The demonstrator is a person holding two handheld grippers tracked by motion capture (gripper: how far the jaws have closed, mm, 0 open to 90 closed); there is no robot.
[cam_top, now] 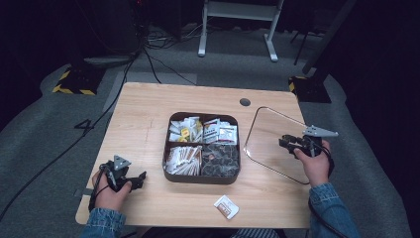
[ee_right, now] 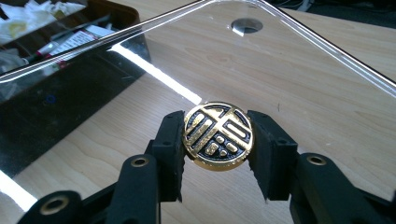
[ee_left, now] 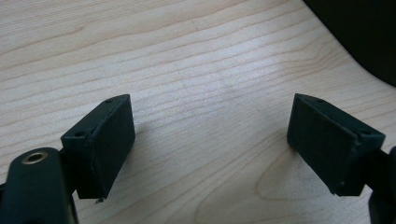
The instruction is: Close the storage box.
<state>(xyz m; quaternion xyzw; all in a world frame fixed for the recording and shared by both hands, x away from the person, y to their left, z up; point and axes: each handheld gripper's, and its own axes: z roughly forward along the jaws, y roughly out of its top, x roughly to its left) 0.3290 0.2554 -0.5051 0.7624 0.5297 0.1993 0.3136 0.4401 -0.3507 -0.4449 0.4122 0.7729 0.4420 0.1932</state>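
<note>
My right gripper [ee_right: 218, 154] has its jaws clamped on the round gold-and-black knob [ee_right: 218, 135] of the clear lid [cam_top: 273, 144], which hangs tilted just right of the brown box [cam_top: 202, 147], its near edge low by the table [cam_top: 143, 114]. My left gripper [ee_left: 210, 144] rests on the table near its left front corner, jaws apart with nothing between them. To do this step well, I judge: keep the clamp square across the knob, hold the wrist level so the lid does not swing, bring the lid's corners over the box corners, then lower it straight down. Watch the packets standing high in the compartments; they could stop the lid seating. Count: one lid, one knob, one box with four compartments, one loose packet [cam_top: 226, 207] on the table before the box.
</note>
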